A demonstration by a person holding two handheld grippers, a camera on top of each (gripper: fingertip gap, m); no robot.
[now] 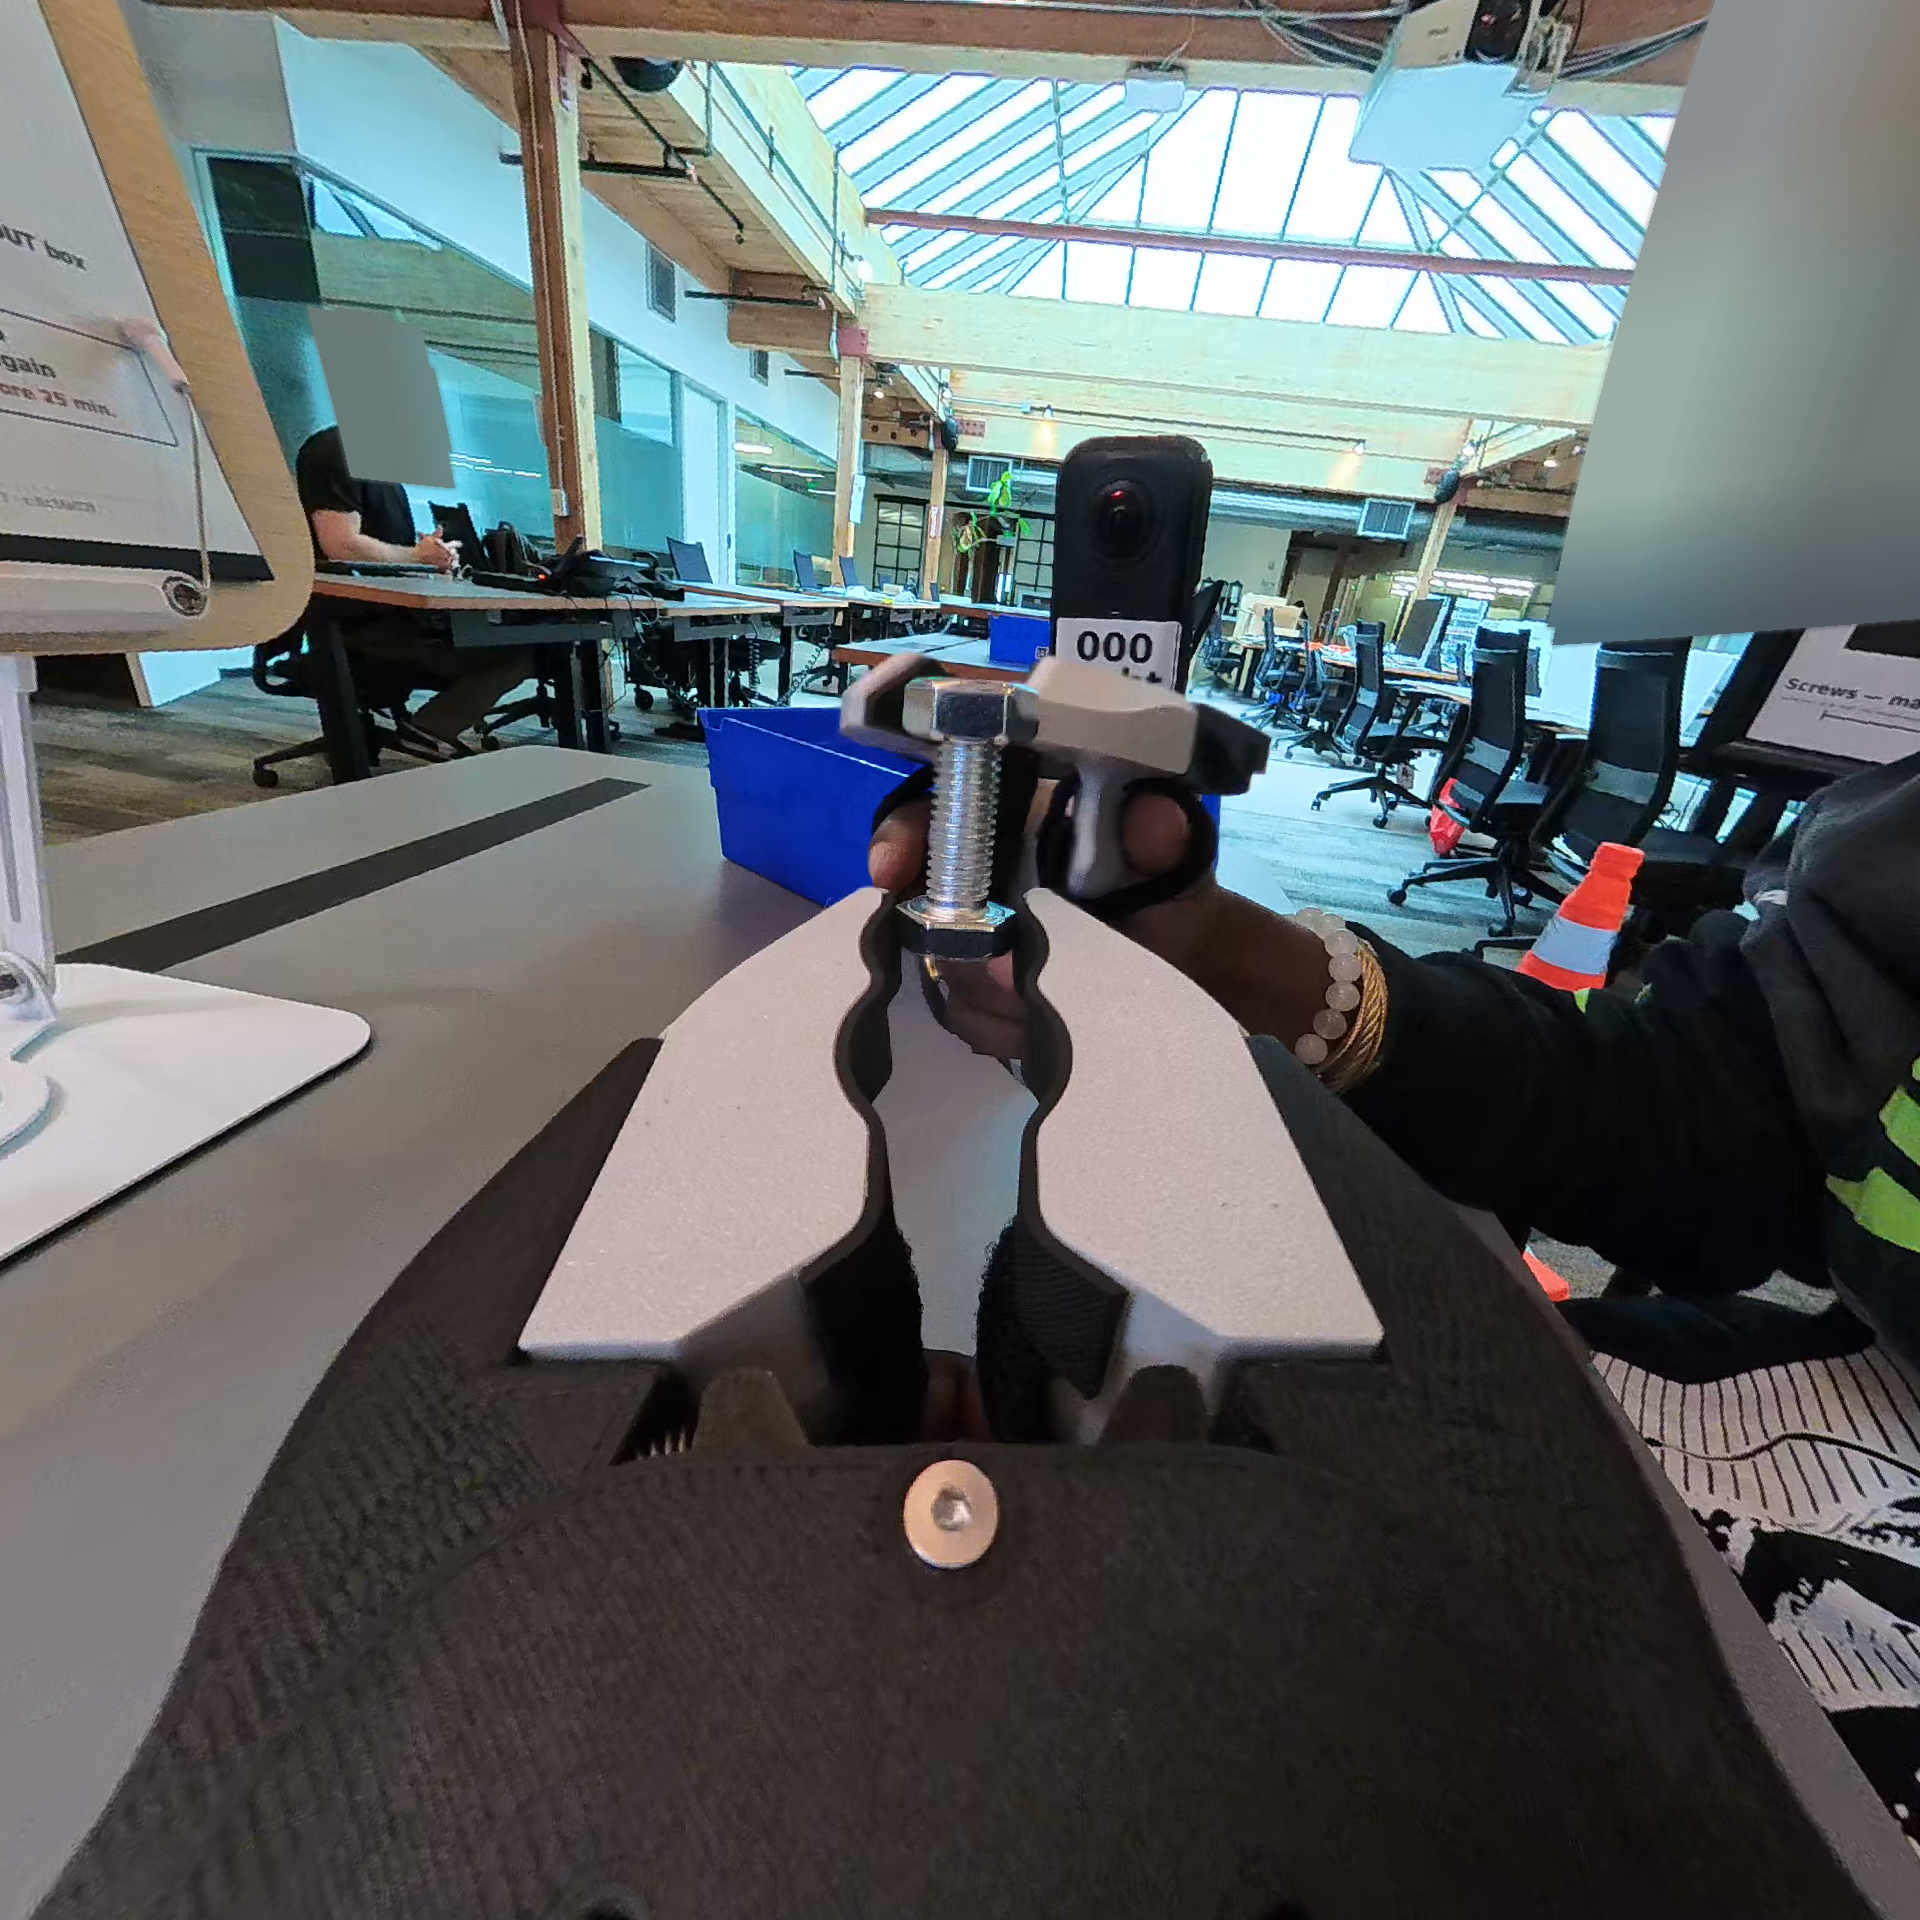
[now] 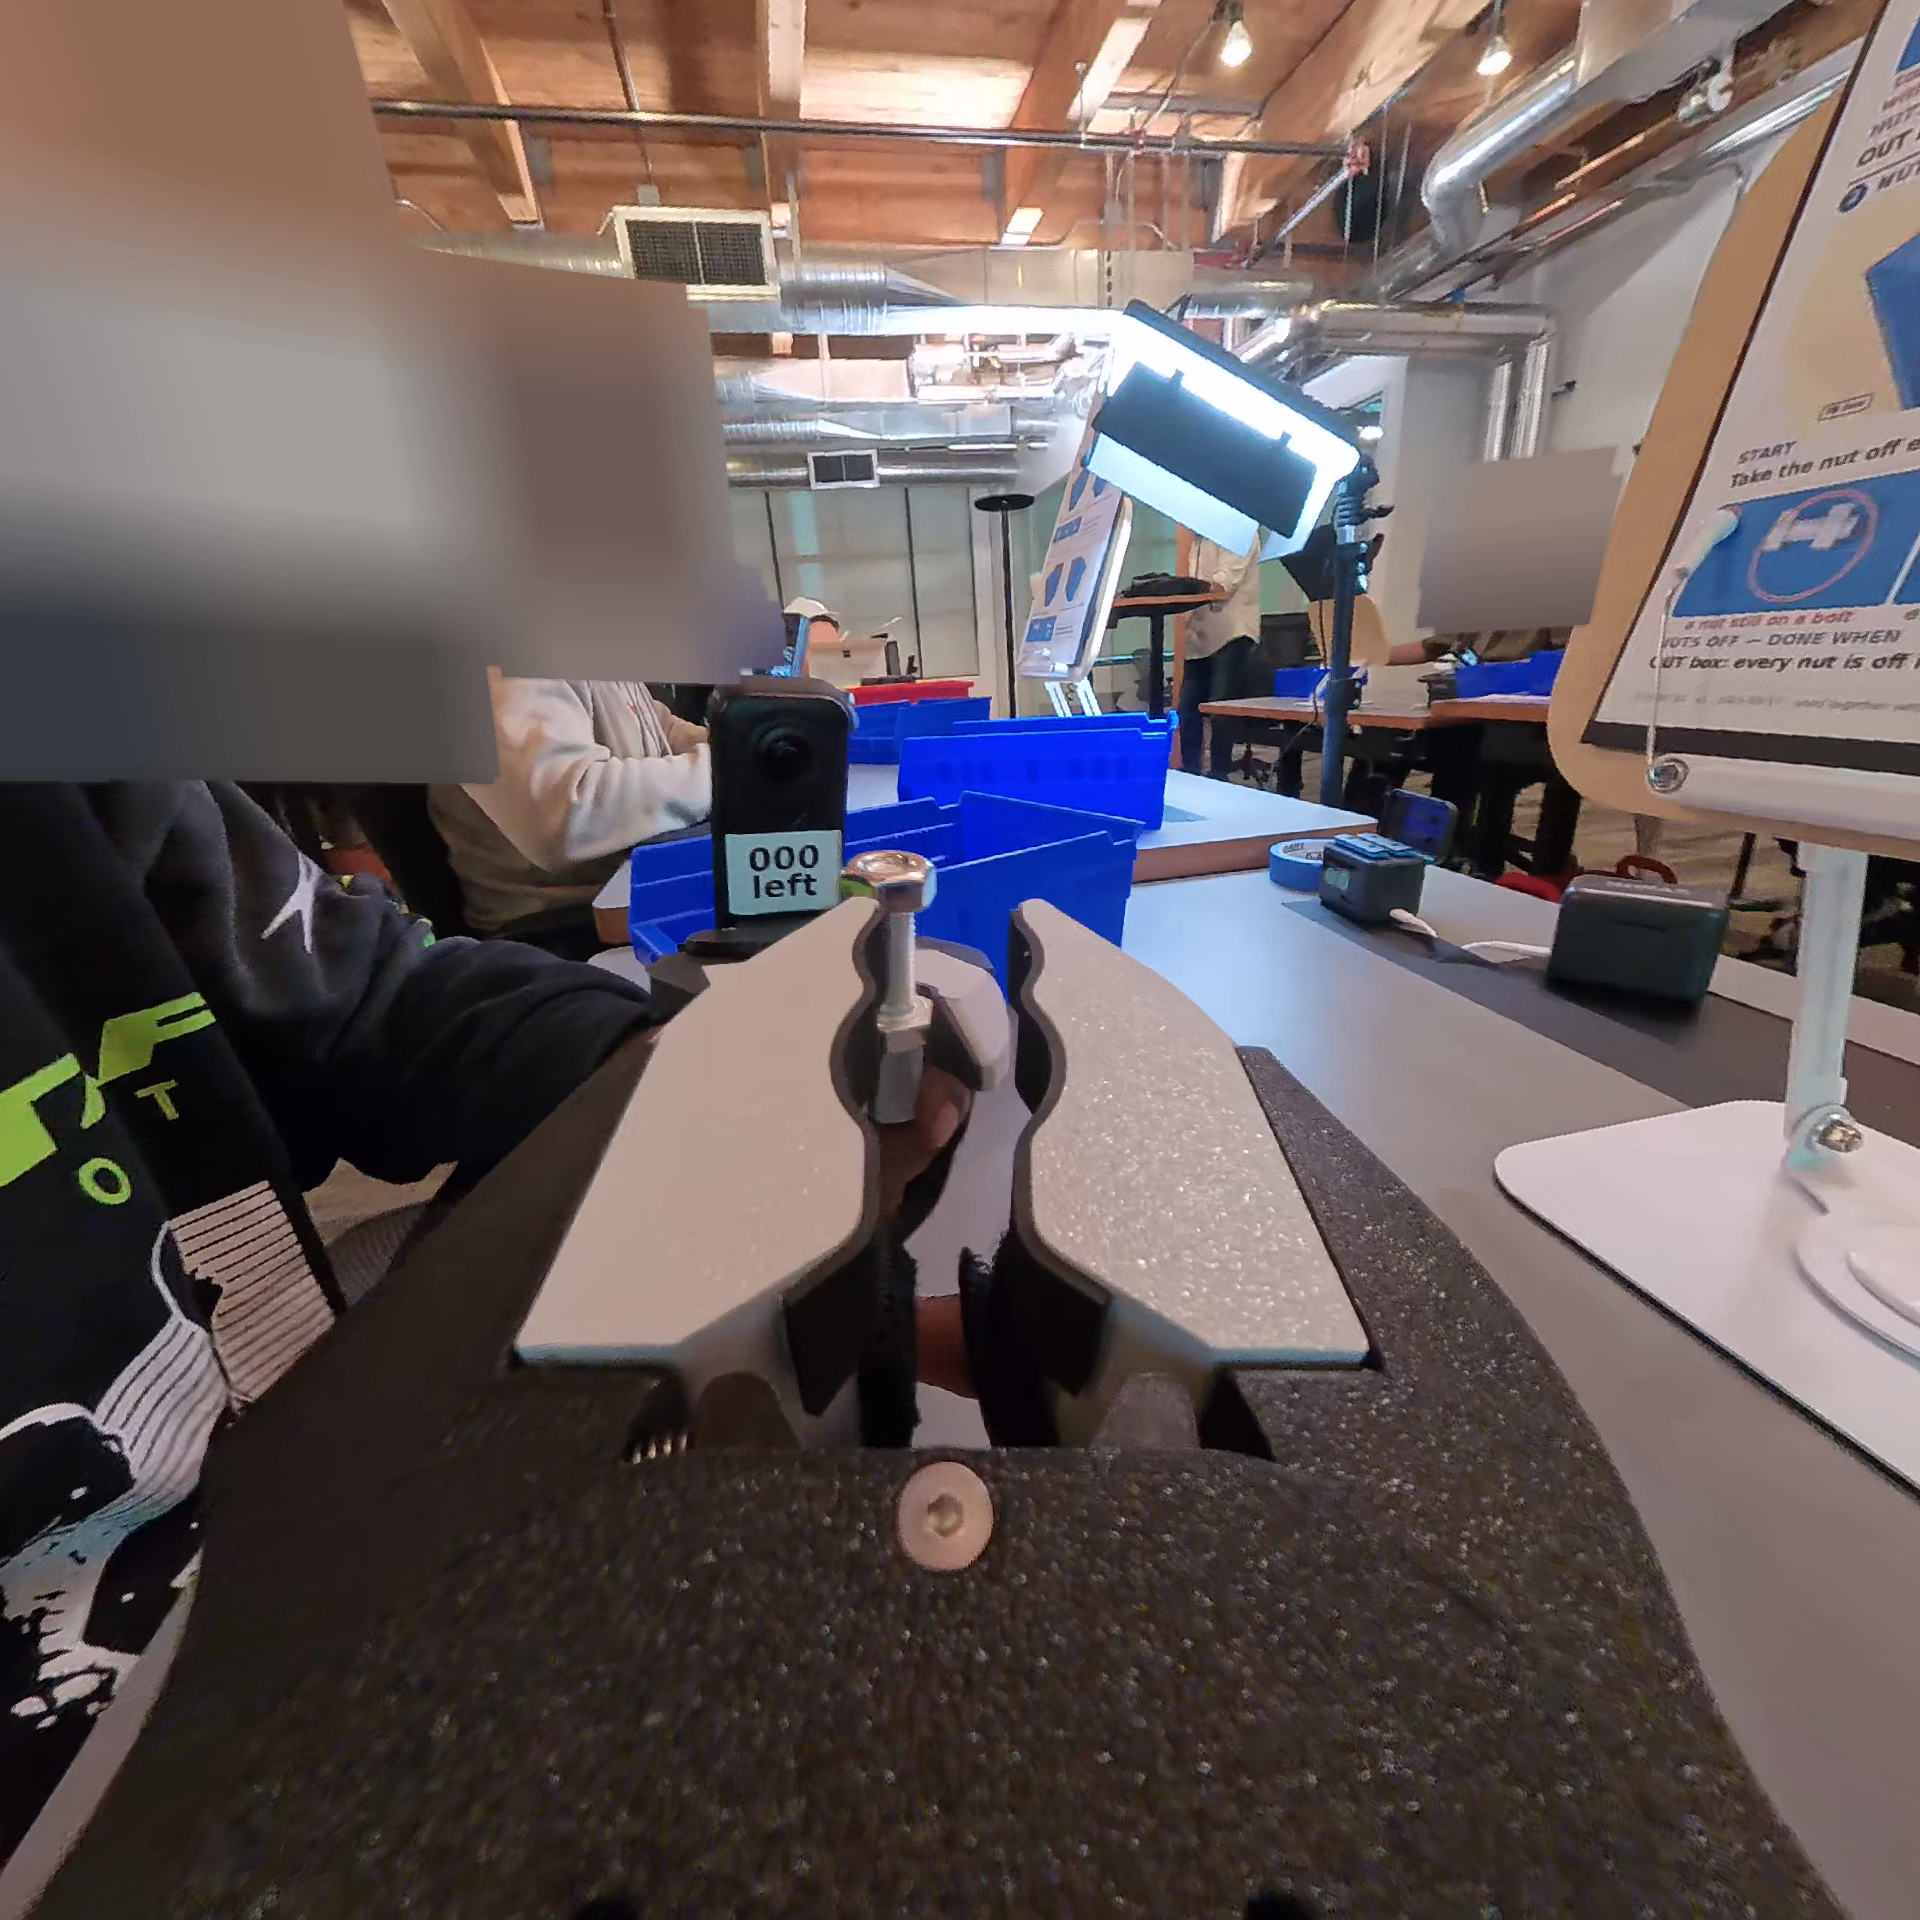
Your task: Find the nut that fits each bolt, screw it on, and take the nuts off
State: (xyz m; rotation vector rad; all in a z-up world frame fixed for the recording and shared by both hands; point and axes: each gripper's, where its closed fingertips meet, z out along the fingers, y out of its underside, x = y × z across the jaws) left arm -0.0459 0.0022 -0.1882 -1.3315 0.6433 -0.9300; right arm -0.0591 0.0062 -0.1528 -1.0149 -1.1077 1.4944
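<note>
Bolt (image 1: 961,810) and nut (image 1: 954,923) sit dead centre in the left wrist view, raised above the grey table (image 1: 468,935), so we read across to them. At 9 o'clock stands the white base of a sign stand (image 1: 156,1060). A blue bin (image 1: 790,790) lies just behind the work at about 11 o'clock. The bolt hangs upright, head at 12 o'clock, with the nut on the very end of its thread at 6 o'clock. Our left gripper (image 1: 956,935) is clenched on the nut, one fingertip pressed to each side of it. The right gripper (image 1: 971,707) flanks the bolt head. The right wrist view shows a gap beside the head, so we cannot tell whether it truly bites. At 3 o'clock come the hand (image 1: 1195,935) that works it and an orange cone (image 1: 1590,914) on the floor beyond. With so little thread engaged, we judge this the delicate end of the turning, whether starting on or coming off. We should keep the bolt's axis square to the nut, grip the flats rather than the corners, and turn in short strokes without pulling. We should also stay over the table in case the nut drops free.
</note>
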